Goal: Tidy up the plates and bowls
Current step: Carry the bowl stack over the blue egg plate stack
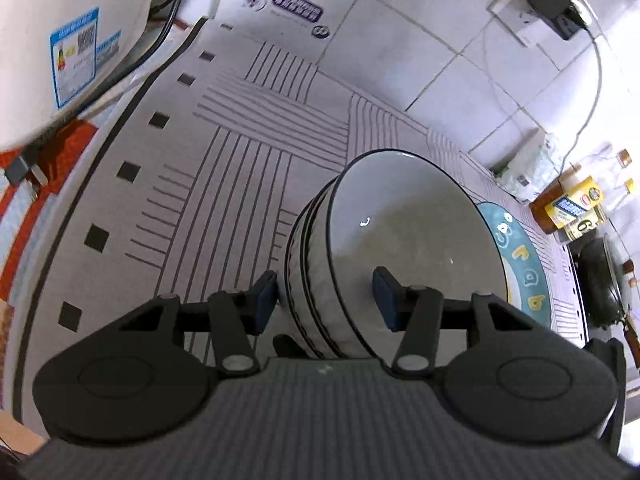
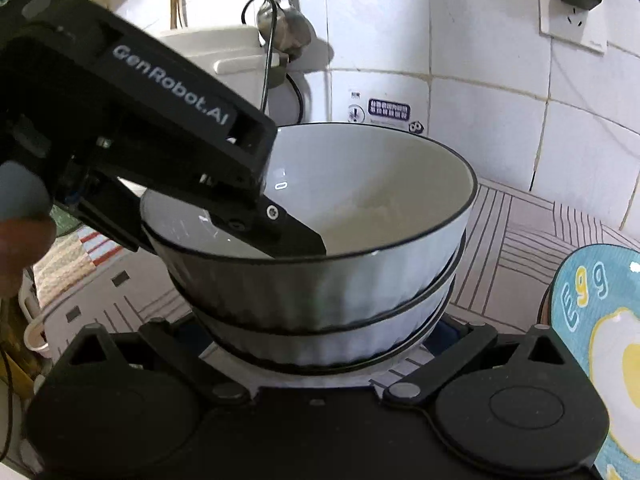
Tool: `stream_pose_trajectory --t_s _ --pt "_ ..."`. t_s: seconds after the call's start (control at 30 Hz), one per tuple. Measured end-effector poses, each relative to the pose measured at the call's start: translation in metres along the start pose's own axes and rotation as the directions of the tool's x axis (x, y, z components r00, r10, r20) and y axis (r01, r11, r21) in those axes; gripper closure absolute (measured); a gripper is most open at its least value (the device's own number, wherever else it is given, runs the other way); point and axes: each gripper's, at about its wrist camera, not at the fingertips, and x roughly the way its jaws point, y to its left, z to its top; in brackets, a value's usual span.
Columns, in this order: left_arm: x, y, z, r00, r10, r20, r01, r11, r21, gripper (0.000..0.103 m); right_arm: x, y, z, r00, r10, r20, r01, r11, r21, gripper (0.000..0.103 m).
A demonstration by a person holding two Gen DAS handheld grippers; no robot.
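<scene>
A stack of three white ribbed bowls with black rims (image 1: pixel 400 248) stands on the striped mat (image 1: pixel 240 168); it fills the right wrist view (image 2: pixel 340 280). My left gripper (image 1: pixel 324 300) is open, its jaws straddling the stack's near rim, one blue pad (image 1: pixel 266 300) outside and one (image 1: pixel 386 300) inside the top bowl; its finger (image 2: pixel 288 236) reaches into that bowl in the right wrist view. My right gripper sits low against the stack's base, its fingertips hidden behind the bowls. A teal egg-pattern plate (image 1: pixel 516 264) lies just right of the stack (image 2: pixel 600 328).
A white rice cooker (image 2: pixel 224 60) and a ladle (image 2: pixel 288 28) stand at the back by the tiled wall. Oil bottles (image 1: pixel 572 208) and a dark wok (image 1: pixel 604 284) sit at the right. A wall socket with a charger (image 1: pixel 556 12) is above.
</scene>
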Motion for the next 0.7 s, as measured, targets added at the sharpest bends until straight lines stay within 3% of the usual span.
stream_pose_trajectory --t_s 0.3,0.7 --pt "-0.027 -0.043 0.004 0.999 -0.027 0.030 0.023 0.991 0.132 0.049 -0.038 0.005 0.010 0.993 -0.078 0.093 0.074 0.996 0.045 0.000" --pt "-0.018 -0.095 0.003 0.996 -0.083 -0.011 0.084 0.972 0.218 0.048 -0.078 -0.010 0.004 0.975 -0.195 0.107 0.183 0.976 0.115 0.000"
